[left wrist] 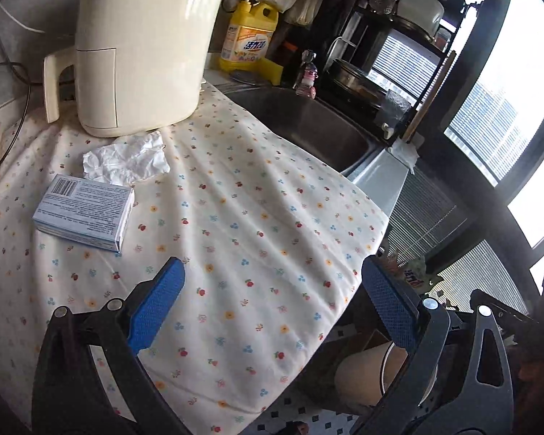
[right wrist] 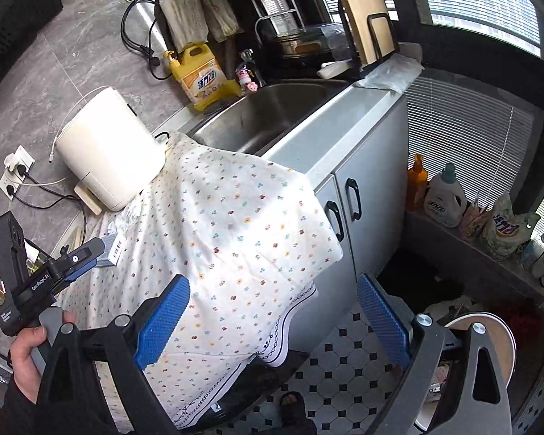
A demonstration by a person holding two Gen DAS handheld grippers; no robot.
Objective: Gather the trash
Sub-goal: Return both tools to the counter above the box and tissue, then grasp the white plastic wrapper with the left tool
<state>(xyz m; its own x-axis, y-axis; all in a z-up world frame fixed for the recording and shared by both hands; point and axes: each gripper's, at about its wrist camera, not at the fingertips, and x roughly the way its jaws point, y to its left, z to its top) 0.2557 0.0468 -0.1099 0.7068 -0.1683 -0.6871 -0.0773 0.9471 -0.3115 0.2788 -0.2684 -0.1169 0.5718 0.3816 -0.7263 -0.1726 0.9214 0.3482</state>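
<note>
Left gripper [left wrist: 273, 302] & right gripper [right wrist: 272, 317]: black frames, silver pivot screws, blue cross-hatched finger pads [left wrist: 156, 304]. White "GenRobot.AI" lettering is printed on the left unit. A bare-skinned hand [right wrist: 25, 353] w/ dark sleeve is seen.

Daylight is entering through the windows [left wrist: 497, 116] on the right of both views and is overexposing the panes to plain white. I am seeing the floral cloth [left wrist: 235, 217] on the worktop lit brightly, with soft shadows lying in its folds. The area under the worktop edge is staying dim. Fisheye distortion is bending straight lines strongly toward the frame edges, and the corners are falling to black. Focus is holding sharp at centre.
</note>
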